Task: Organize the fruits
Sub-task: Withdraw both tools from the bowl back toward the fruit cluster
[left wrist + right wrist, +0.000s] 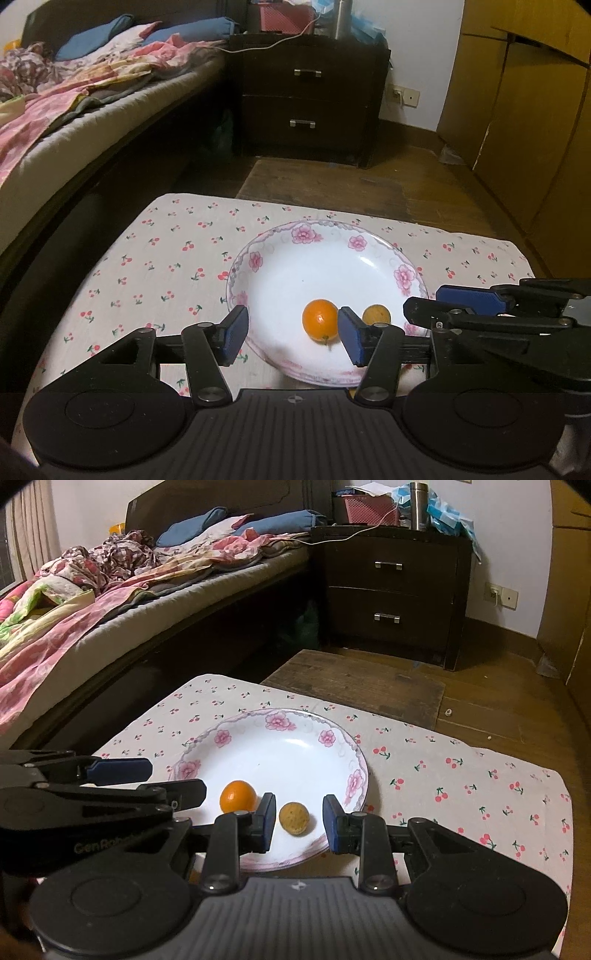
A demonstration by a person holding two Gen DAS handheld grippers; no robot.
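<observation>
A white plate with pink flowers [303, 236] [280, 720] sits on a cherry-print cloth. In it lie an orange fruit [320, 319] [238, 796] and a smaller brownish-yellow fruit [376, 314] [294, 818]. My left gripper [292, 335] is open over the plate's near rim, with the orange fruit just inside its right finger. My right gripper [299, 823] is open, with the brownish fruit between its fingers and not touching them. Each gripper also shows from the side in the other view, the right one [458, 302] and the left one [147, 779].
The cherry-print cloth [166, 258] [461, 775] covers a low table. A bed [74, 110] with heaped bedding runs along the left. A dark nightstand [306, 99] [391, 590] stands beyond, a worn wooden board [354, 690] on the floor, and cardboard [517, 110] at right.
</observation>
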